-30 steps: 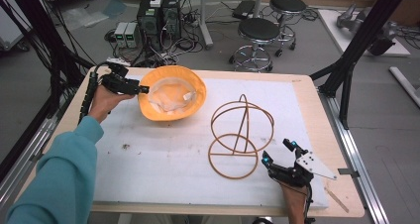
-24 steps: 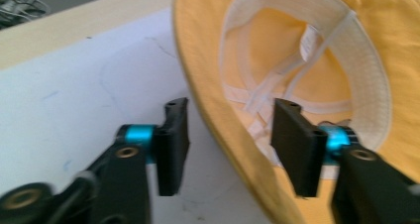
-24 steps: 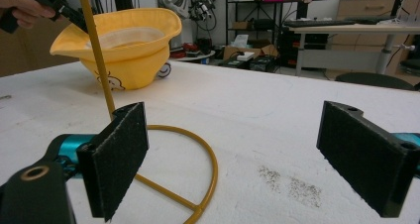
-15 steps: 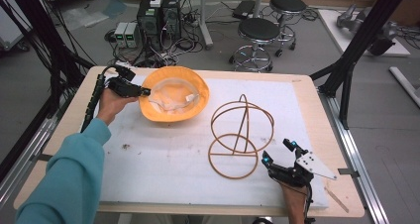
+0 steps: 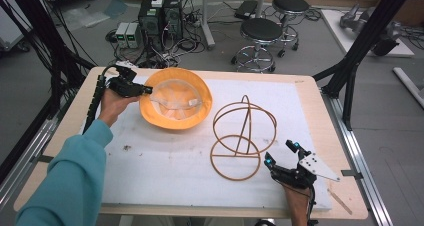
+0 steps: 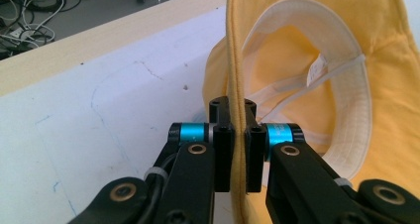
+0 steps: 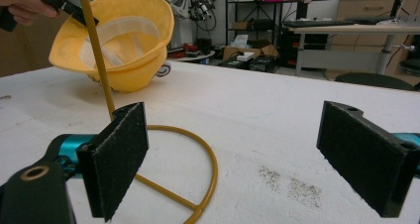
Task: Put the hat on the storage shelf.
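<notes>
Overhead, left gripper (image 5: 145, 90) reaches level, pinching hat brim (image 6: 236, 75)

We count: one yellow hat (image 5: 176, 106), one wire stand (image 5: 243, 137), two grippers (image 5: 131, 88) (image 5: 283, 154), two stools (image 5: 262, 30) (image 5: 291, 4).

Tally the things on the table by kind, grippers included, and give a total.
Yellow bucket hat: 1
Wire hat stand: 1
Handheld grippers: 2, the left gripper shut on the hat's brim, the right gripper open beside the stand
Total: 4
</notes>
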